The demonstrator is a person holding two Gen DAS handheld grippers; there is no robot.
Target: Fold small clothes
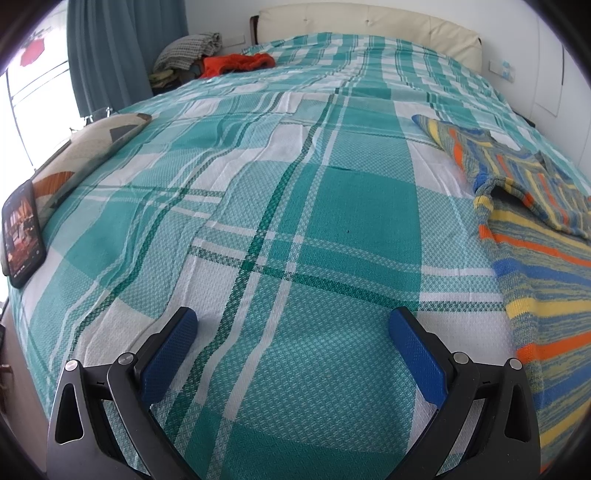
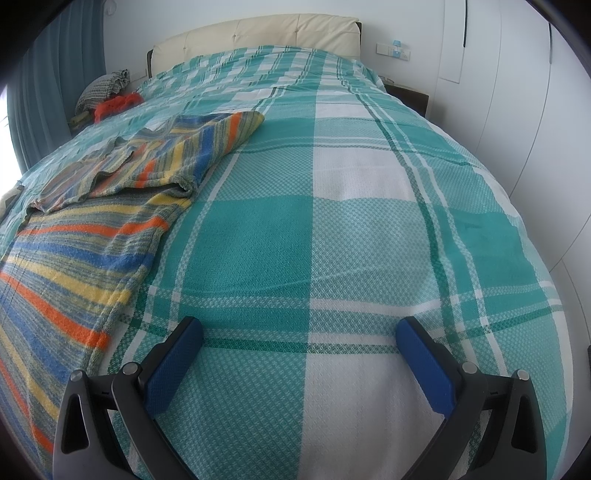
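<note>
Bed [image 1: 295, 206]: covered by a teal-and-white plaid spread; cream padded headboard [image 1: 369, 33] at the far end.

Striped knit garment [image 1: 535, 236]: blue, yellow, orange and grey bands; lies flat on the spread between the two viewpoints, at the right edge of the left wrist view and the left side of the right wrist view [image 2: 110, 206]. Both sleeves are folded in across the body.

Left hand-held gripper [image 1: 293, 325]: blue pads spread wide apart, nothing between them, above bare spread, near the garment's edge but apart from it.

Right hand-held gripper [image 2: 299, 332]: pads likewise spread wide, holding nothing, above bare spread just beside the garment's hem side.

Phone [image 1: 24, 232]: screen lit, propped at the bed's left edge against a patterned cushion [image 1: 92, 147].

Orange-red garment [image 1: 236, 62]: crumpled, at the far left corner of the bed beside a heap of checked fabric [image 1: 192, 48].

Teal curtain [image 1: 118, 44]: hangs at the window.

No containers are in view.
</note>
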